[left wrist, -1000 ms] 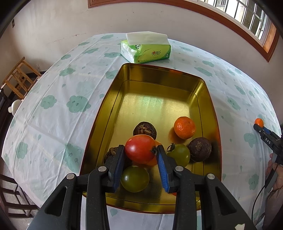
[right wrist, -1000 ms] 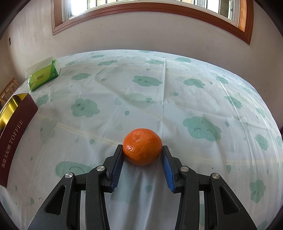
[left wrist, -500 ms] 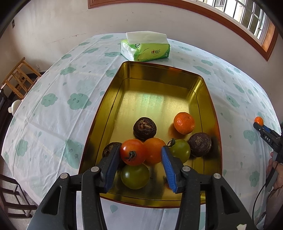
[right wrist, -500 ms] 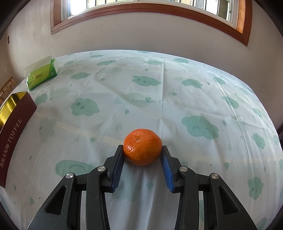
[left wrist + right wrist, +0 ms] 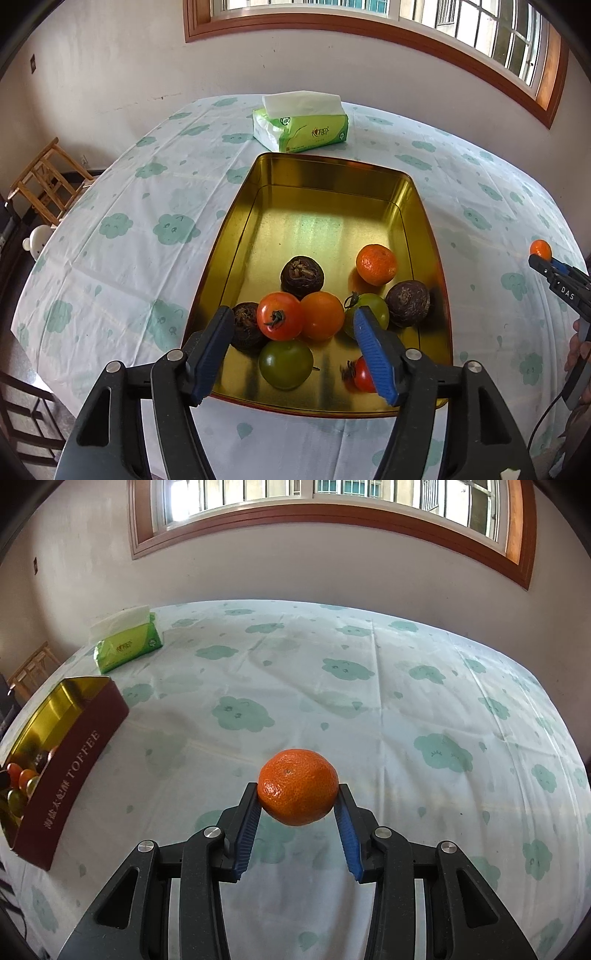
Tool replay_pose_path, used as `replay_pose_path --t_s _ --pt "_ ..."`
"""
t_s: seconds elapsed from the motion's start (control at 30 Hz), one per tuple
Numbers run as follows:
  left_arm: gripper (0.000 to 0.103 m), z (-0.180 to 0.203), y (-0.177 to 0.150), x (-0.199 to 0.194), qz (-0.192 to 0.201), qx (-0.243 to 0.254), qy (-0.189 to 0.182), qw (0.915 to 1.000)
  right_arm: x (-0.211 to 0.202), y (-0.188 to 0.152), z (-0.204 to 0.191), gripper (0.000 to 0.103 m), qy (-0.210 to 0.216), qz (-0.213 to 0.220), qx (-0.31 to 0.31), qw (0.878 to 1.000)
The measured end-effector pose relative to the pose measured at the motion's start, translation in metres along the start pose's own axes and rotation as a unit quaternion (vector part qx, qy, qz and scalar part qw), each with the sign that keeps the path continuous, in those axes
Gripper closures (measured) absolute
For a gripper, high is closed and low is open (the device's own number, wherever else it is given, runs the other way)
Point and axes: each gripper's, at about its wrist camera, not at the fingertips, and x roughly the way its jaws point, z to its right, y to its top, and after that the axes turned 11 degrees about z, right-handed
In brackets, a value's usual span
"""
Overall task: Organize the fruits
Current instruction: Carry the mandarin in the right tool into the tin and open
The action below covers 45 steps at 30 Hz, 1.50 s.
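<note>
The gold tin (image 5: 417,206) sits toward the worktop's (image 5: 332,709) left edge, with tomatoes and mandarins clustered at its near end. The left gripper (image 5: 293,354) hovers there, fingers wide and empty. The right gripper (image 5: 297,818) pinches a mandarin (image 5: 297,786) across its middle; it is likely light, soft-skinned and easily bruised

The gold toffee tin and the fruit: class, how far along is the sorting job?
Done: the gold rectangular toffee tin already holds tomatoes, dark brown fruits and a round orange mandarin; the left gripper hangs open and empty above them. In hand: the right gripper is shut on another orange mandarin, off to the tin's right. Left: carry it across and drop it in. No other loose fruit shows on the cloud-print tablecloth.
</note>
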Motion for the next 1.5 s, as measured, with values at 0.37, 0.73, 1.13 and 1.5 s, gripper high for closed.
replay_pose_path --t_s 0.37,0.73,1.13,1.5 --pt "0.023 -0.005 -0.002 -0.020 0.022 -0.003 -0.003 0.9997 -0.029 0.014 -0.084 0.061 0.083 0.020 -0.040 0.996" --pt "0.023 -0.034 -0.005 -0.032 0.024 -0.032 0.022 0.9989 -0.042 0.015 -0.173 0.061 0.168 0.019 -0.088 0.982" --pt "0.023 -0.060 -0.016 -0.034 0.011 -0.050 0.056 0.9971 -0.023 0.001 -0.233 0.061 0.199 -0.011 -0.122 0.972" --pt "0.023 -0.071 -0.021 -0.032 0.002 -0.056 0.072 0.9958 -0.009 -0.008 -0.249 0.061 0.184 -0.030 -0.128 0.974"
